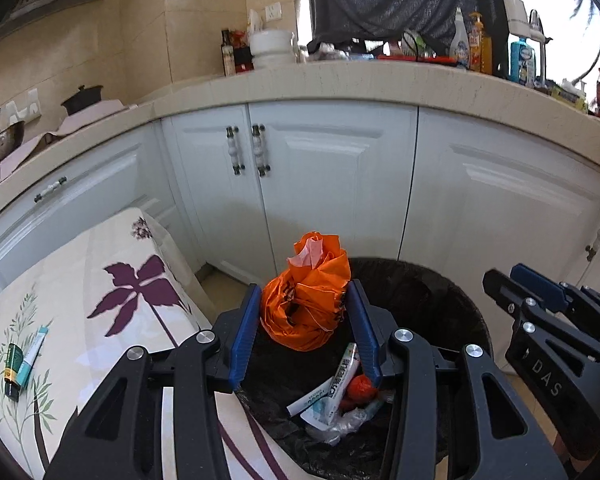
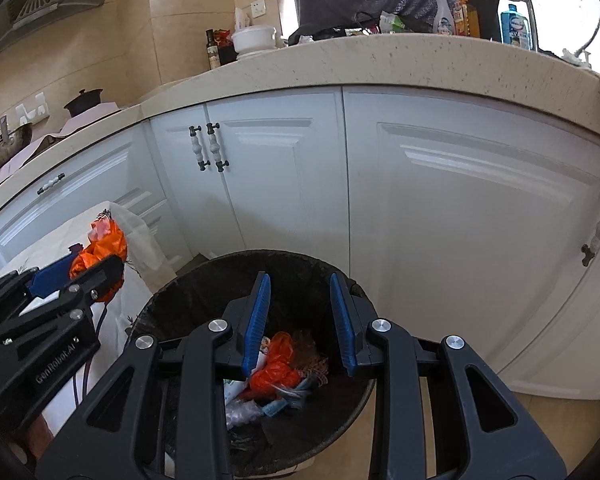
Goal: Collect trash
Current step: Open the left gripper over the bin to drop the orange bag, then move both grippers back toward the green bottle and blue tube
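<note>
Left gripper clamps a crumpled orange bag between its blue pads, held over the near-left rim of the black-lined bin. Right gripper hangs above the bin mouth, jaws parted, nothing between them. Bin already holds wrappers, a tube and orange scraps. Two tubes lie on the flowered cloth, left of the bin. Bag looks light, soft, slippery film; best pinched across its bunched middle, where folds give bulk.
</note>
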The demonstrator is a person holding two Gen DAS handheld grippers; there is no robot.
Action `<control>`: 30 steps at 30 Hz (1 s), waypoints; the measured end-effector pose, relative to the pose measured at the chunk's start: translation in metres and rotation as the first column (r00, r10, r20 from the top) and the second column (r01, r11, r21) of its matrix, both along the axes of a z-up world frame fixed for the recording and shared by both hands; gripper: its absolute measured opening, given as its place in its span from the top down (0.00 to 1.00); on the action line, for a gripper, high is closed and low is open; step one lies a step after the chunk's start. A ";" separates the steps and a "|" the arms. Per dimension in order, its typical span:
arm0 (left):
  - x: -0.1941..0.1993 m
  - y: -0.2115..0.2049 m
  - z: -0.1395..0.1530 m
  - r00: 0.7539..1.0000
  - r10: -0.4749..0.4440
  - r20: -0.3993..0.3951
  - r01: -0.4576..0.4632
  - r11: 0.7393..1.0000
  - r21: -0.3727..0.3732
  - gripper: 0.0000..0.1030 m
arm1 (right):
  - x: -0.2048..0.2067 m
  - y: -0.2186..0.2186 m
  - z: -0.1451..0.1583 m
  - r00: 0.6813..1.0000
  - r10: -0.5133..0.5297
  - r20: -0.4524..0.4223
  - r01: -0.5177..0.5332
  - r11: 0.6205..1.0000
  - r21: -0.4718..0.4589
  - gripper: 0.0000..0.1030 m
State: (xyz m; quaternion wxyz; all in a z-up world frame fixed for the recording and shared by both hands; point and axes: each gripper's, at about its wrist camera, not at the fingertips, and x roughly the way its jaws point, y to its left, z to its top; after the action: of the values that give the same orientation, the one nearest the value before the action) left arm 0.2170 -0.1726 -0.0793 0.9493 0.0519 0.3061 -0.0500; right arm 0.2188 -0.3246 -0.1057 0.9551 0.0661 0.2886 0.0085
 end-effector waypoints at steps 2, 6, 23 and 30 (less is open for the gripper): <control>0.002 0.001 -0.001 1.000 0.001 -0.016 -0.001 1.000 -0.013 0.52 | 0.002 0.000 0.000 1.000 -0.004 -0.002 0.004 1.000 0.000 0.71; 0.001 0.002 0.001 1.000 0.008 -0.007 -0.008 1.000 -0.025 0.38 | 0.001 0.001 0.001 1.000 -0.009 0.003 0.009 1.000 -0.002 0.69; -0.007 0.011 0.010 1.000 0.023 0.018 -0.023 0.999 -0.024 0.24 | -0.008 -0.004 0.006 0.998 -0.064 0.017 0.064 0.998 0.007 0.33; -0.021 0.034 0.019 0.998 0.060 0.035 -0.060 0.998 -0.012 0.23 | -0.013 0.010 0.011 0.999 -0.045 0.019 0.045 0.999 0.013 0.33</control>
State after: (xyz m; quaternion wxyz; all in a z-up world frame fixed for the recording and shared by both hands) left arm 0.1959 -0.1381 -0.0601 0.9558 0.0382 0.2905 -0.0223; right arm 0.2060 -0.3142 -0.0946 0.9573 0.0784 0.2779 -0.0105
